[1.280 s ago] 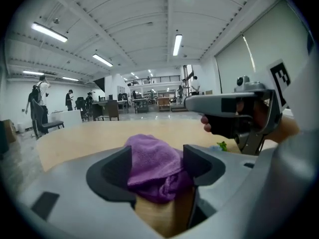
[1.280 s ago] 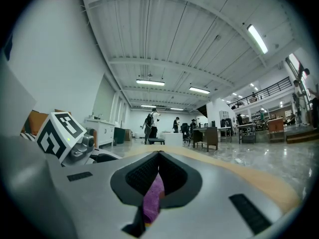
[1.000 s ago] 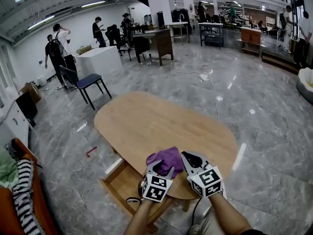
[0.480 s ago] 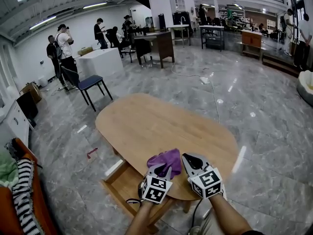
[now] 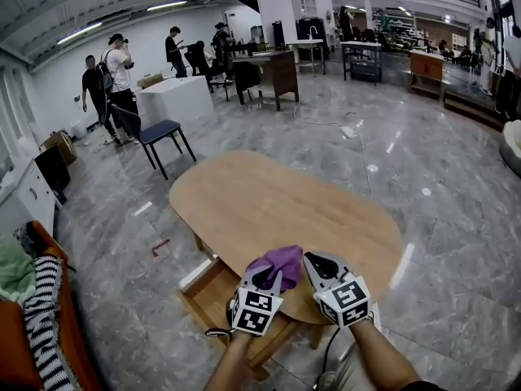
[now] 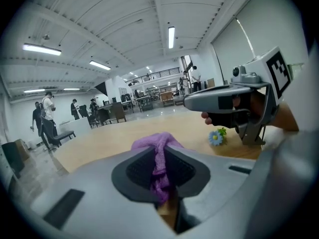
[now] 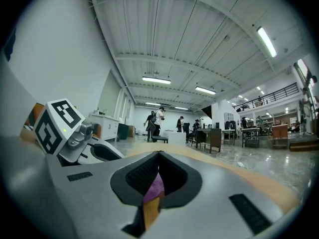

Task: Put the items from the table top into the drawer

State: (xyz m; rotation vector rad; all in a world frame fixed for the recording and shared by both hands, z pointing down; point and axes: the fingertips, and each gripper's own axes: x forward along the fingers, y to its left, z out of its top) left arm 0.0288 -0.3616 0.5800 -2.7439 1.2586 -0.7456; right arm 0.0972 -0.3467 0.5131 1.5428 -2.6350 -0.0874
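Note:
A purple cloth (image 5: 278,261) sits bunched at the near edge of the oval wooden table (image 5: 269,202). My left gripper (image 5: 269,278) is shut on the purple cloth (image 6: 160,156), a fold of it pinched between the pads and raised a little off the wood. Just to its right, my right gripper (image 5: 310,261) is shut, its tip beside the cloth. In the right gripper view a sliver of purple shows through the slit of the right gripper (image 7: 158,171). A small blue flower (image 6: 216,137) lies on the table under the right gripper (image 6: 199,102). The open wooden drawer (image 5: 210,293) is below the table's near left.
A blue chair (image 5: 160,133) and a white counter (image 5: 175,96) stand beyond the table at far left, with several people (image 5: 114,68) near them. An orange seat with a striped cloth (image 5: 41,316) is at near left. A small red object (image 5: 160,247) lies on the floor.
The left gripper's jaws have closed on the purple cloth and it has risen slightly, pulling the cloth up. The right gripper has stayed put.

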